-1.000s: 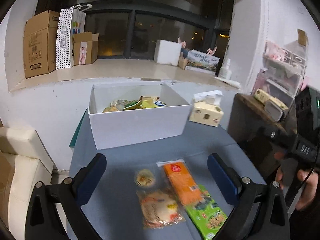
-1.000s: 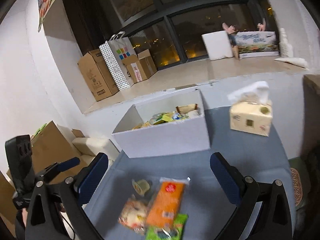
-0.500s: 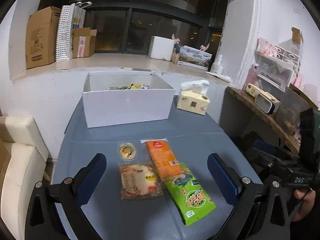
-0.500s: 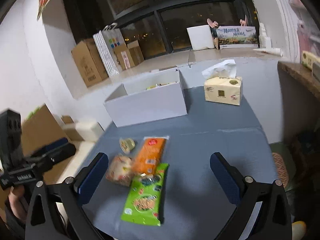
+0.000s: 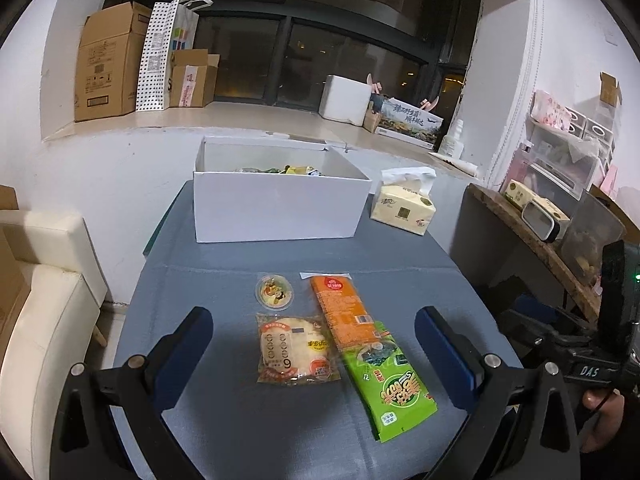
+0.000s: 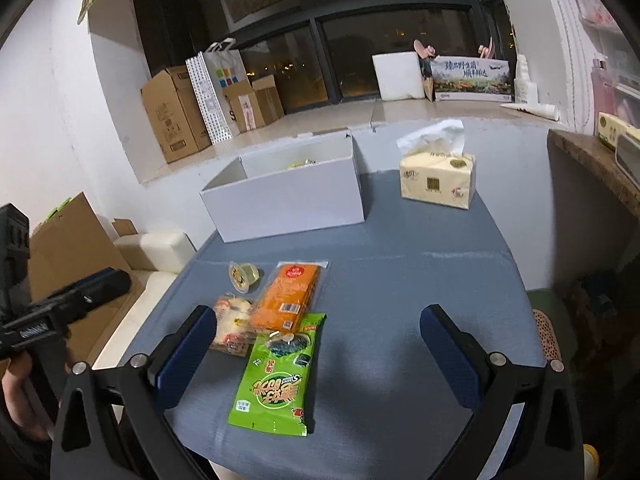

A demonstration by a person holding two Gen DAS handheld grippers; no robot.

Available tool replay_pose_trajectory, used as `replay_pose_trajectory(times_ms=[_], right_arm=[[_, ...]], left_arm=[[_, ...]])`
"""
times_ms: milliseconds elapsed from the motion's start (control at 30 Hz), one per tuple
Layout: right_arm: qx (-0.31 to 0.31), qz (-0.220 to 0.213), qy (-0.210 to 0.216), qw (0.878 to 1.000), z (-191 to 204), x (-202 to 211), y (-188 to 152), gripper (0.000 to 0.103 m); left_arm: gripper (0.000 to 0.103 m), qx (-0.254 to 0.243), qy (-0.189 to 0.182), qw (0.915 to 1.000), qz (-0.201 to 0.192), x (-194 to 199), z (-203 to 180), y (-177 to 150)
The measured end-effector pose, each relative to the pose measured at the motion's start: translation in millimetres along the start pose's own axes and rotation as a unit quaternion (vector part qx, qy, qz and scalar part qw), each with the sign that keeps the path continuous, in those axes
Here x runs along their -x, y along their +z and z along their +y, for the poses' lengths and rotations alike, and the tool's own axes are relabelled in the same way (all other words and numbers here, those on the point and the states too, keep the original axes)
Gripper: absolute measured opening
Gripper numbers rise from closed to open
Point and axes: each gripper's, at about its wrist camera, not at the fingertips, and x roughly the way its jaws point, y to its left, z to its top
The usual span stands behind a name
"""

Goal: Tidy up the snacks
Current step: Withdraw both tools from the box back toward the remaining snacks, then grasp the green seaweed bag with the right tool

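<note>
Nearby, snack packets (image 5: 348, 344) lie on a blue-grey table (image 5: 224, 272) below dark windows (image 5: 320, 56).

Ahead of your blue-padded left tongs (image 5: 312, 344): an orange packet (image 5: 342, 311), a green packet (image 5: 386, 380), a white box (image 5: 276, 206), a grey-blue counter (image 5: 224, 280).

Glossy plastic wrappers on the green packet (image 5: 386, 380) and orange packet (image 5: 344, 310); matt white cardboard box (image 5: 276, 210); matt grey tablecloth (image 5: 248, 420).
</note>
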Motion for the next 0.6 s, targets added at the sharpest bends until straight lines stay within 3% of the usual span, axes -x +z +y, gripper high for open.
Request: replay_pose_trajectory(times_ms=[267,500,600], right_arm=[[0.050,0.074,0.016,0.996,24,-39,-15,0.103],[0.139,0.173,-0.007,0.975,64,-99,-45,0.103],[0.133,0.204,0.008,0.970,65,-114,-54,0.103]], left_arm=[[0.103,-0.006,0.002,1.0000,0.007,0,-1,-6],[0.103,-0.002,0.006,0.9999,0.014,-2,4,-11],[0.103,0.003,0.007,0.9998,0.016,-4,7,-13]])
